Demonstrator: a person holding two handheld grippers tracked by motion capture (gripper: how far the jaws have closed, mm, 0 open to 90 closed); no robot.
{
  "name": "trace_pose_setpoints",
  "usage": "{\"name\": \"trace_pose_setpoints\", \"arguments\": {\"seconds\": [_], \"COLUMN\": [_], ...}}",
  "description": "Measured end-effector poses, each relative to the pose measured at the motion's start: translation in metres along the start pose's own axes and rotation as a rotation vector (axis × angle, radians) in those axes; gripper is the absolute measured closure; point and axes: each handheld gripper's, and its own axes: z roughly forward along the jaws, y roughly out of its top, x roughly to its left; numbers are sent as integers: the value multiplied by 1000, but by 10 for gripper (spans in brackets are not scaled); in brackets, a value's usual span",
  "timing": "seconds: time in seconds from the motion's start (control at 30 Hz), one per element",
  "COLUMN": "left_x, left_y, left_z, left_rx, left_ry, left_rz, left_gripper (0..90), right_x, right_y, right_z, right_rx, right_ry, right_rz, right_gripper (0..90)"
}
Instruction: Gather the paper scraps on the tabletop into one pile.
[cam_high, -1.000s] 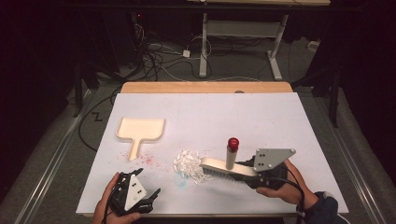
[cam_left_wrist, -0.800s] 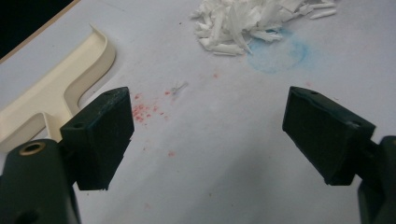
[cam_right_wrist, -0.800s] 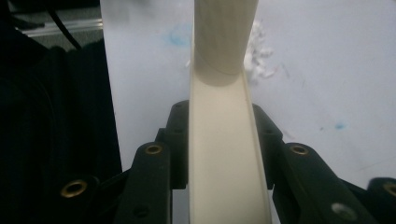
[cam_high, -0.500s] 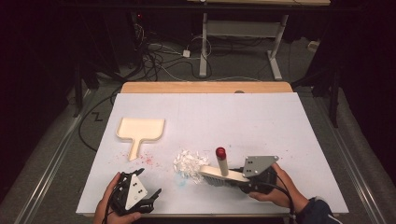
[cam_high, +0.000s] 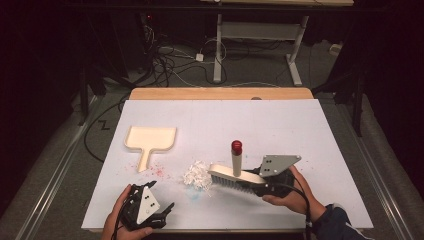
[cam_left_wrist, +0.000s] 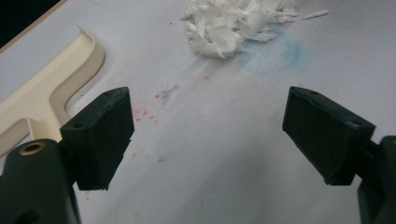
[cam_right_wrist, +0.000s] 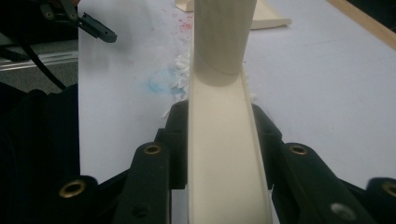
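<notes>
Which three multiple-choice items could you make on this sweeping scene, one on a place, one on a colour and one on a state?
1. Where does the dustpan lie, seen from the high view?
A. left of the paper scraps
B. right of the brush
C. on the floor

2. What colour is the tip of the brush handle?
A. blue
B. red
C. green

3. How do the jaws of the left gripper stand?
A. shut on the dustpan
B. shut on the brush
C. open, with nothing between them

Answers:
1 A, the cream dustpan rests on the white table, up and left of the paper scraps.
2 B, the upright handle ends in a red cap.
3 C, the left gripper view shows bare table between the two black jaws, while the right gripper clamps the brush.
</notes>
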Motion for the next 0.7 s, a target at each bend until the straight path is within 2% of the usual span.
{"name": "trace_pose_setpoints", "arguments": {"seconds": [0.17, 0.27, 0.33, 0.37, 0.47, 0.53, 0.7], "left_x": [0, 0, 0, 0, 1, 0, 1], "left_y": [0, 1, 1, 1, 1, 1, 1], "left_z": [1, 2, 2, 2, 4, 4, 5], "left_rx": [2, 7, 7, 8, 11, 9, 5], "left_ry": [2, 0, -2, -1, -5, -6, -12], "left_rz": [1, 9, 9, 9, 10, 12, 10], "left_gripper": [158, 158, 158, 158, 158, 158, 158], "right_x": [-3, -8, -9, -9, -9, -6, 1], "right_y": [-4, -7, -8, -9, -9, -7, -3], "right_z": [-19, -17, -11, -7, 6, 14, 30], "right_rx": [12, 34, 67, 92, 123, 134, 107], "right_ry": [-80, -152, -226, -244, -271, -290, -257], "right_rz": [18, 67, 70, 68, 86, 80, 107], "right_gripper": [677, 677, 677, 677, 677, 677, 677]}}
